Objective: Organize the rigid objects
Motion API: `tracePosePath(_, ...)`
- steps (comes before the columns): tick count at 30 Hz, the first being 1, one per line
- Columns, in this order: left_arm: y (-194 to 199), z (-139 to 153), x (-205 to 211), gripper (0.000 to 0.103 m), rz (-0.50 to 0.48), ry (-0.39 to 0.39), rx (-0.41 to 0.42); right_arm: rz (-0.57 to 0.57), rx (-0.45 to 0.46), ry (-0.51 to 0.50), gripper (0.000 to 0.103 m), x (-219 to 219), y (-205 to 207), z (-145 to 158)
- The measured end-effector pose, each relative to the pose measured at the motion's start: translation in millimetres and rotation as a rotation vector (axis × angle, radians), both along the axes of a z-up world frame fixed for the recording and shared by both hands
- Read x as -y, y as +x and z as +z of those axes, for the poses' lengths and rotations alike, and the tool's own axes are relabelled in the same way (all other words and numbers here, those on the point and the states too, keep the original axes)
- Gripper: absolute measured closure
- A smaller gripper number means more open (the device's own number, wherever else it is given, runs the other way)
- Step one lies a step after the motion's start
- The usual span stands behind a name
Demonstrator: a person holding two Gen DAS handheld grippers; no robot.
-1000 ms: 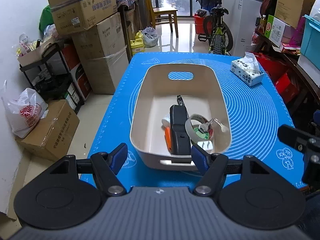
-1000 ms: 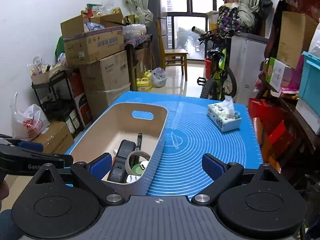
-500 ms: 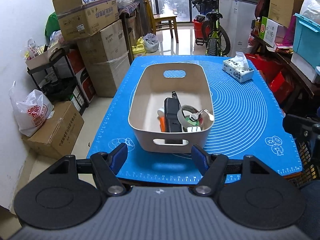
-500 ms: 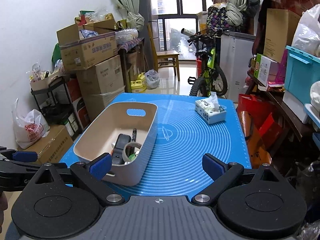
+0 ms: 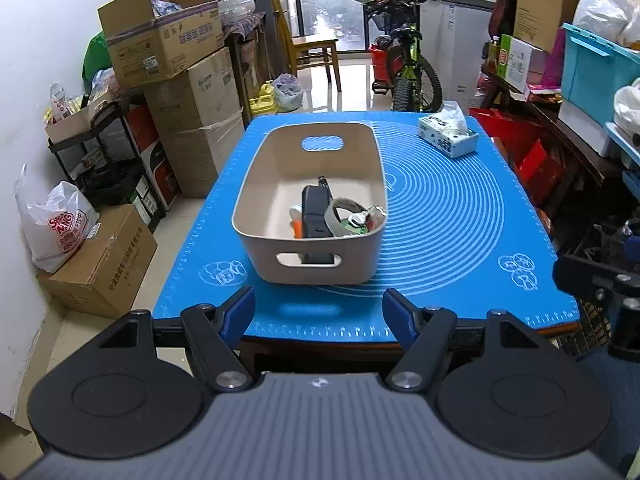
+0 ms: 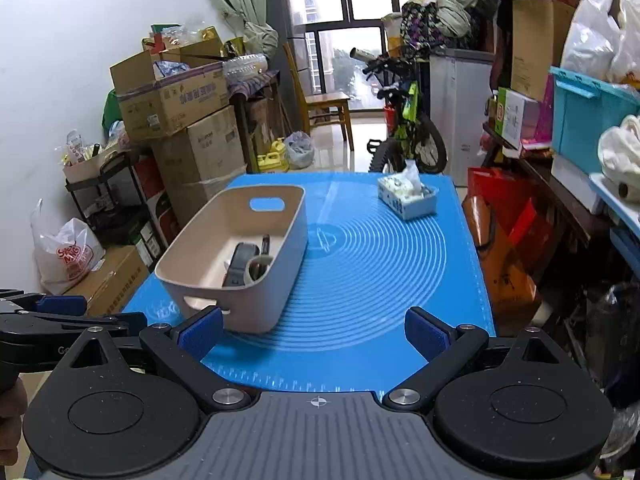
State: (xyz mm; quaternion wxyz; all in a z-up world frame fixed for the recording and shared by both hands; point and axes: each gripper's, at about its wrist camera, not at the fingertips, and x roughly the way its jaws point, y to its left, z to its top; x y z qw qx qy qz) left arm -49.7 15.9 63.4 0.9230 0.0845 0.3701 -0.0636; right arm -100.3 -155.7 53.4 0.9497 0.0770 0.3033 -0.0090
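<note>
From my left wrist camera, my left gripper [image 5: 318, 312] stands wide and holds nothing. The beige bin [image 5: 280, 160] sits on the blue mat [image 5: 460, 220] at 12 o'clock, apart from my fingertips, with the tape roll [image 5: 336, 212] and the black device [image 5: 316, 212] inside. I judge the sorting nearly done, so I should keep clear of the rim.

From my right wrist camera, my right gripper [image 6: 314, 330] is also wide and empty. The bin lies at 11 o'clock, its near corner just beyond my left fingertip [image 6: 200, 330]; the tissue box [image 6: 406, 196] stands at 1 o'clock, well apart.

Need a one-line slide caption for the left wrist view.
Open left tool hovers short of a beige bin of sorted items on the blue mat; tissue pack behind.
</note>
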Motion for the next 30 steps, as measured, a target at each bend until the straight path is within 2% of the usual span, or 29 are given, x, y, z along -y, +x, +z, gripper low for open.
tracePosePath(13, -26.1, -9.4, 16.2, 0.032, -0.050, -0.009, -0.004, -0.053, 0.003, 0.001, 0.006, 9.3, -40.4, -15.1)
tracePosePath(30, -32.5, -11.9, 26.4, 0.032, -0.074, -0.015, -0.002, -0.068, 0.015, -0.003, 0.006, 13.9, -48.2, -14.4)
